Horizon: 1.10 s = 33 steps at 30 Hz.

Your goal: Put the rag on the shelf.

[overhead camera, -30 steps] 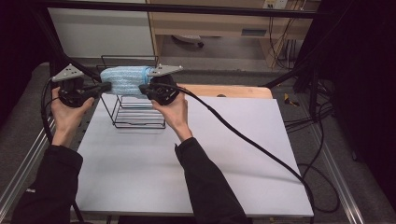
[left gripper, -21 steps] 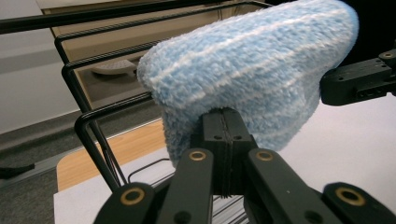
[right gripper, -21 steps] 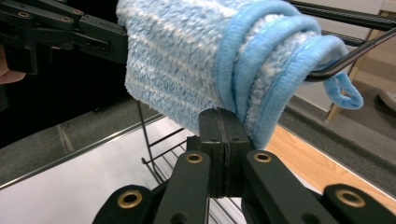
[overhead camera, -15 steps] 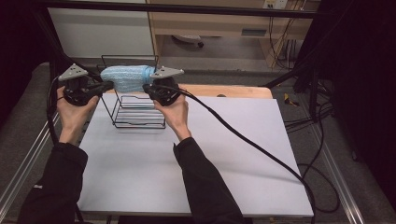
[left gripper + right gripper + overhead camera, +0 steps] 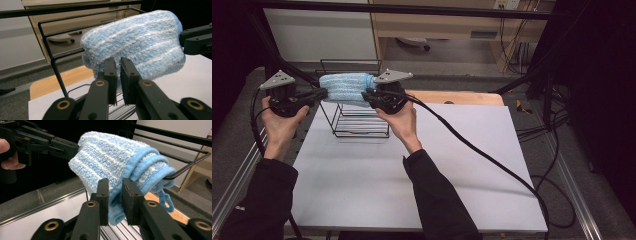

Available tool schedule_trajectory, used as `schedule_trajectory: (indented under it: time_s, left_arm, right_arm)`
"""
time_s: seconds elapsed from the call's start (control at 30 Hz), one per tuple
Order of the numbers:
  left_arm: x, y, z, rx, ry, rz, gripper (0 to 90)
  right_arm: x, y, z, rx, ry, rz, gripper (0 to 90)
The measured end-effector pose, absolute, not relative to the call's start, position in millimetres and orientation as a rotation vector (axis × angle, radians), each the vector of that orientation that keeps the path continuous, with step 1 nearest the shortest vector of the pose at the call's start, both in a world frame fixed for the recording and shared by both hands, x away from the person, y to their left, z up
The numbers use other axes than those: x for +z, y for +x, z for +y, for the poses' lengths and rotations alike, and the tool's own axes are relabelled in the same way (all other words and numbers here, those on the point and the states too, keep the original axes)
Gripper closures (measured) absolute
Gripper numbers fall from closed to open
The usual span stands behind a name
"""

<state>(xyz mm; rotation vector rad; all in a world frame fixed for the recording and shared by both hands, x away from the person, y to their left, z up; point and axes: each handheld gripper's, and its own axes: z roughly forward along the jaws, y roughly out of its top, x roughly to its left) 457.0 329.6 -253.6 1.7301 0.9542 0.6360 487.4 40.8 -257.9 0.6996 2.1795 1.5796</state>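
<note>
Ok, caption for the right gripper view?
Right hand-held gripper pinches the folded blue towel's edge at the wire rack.

So the work surface is a white table point(image 5: 422, 170), plain matte top, sitting inside a metal frame with rails running along both sides. Only thing standing directly on it is a black wire rack point(image 5: 357, 117), parked near the far left corner. Just past the far edge there's a light wooden board point(image 5: 462, 97) butted up against the tabletop. A thick black cable point(image 5: 482, 155) drapes across the right half and drops off the right edge.
</note>
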Motion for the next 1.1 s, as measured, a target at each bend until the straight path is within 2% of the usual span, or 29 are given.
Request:
schedule_trajectory:
  time_s: [0.23, 0.57, 1.1]
  left_arm:
    - [-245, 452, 327, 0.652, 1.739, 0.957, 75.4]
    - [-240, 446, 328, 0.673, 1.759, 0.971, 58.8]
    - [-251, 429, 330, 0.675, 1.817, 1.013, 32.8]
  right_arm:
    - [-253, 484, 38, 1.586, 0.69, 2.182, 68.5]
    - [-244, 480, 32, 1.575, 0.69, 2.179, 57.0]
    - [-241, 466, 11, 1.531, 0.727, 2.198, 25.7]
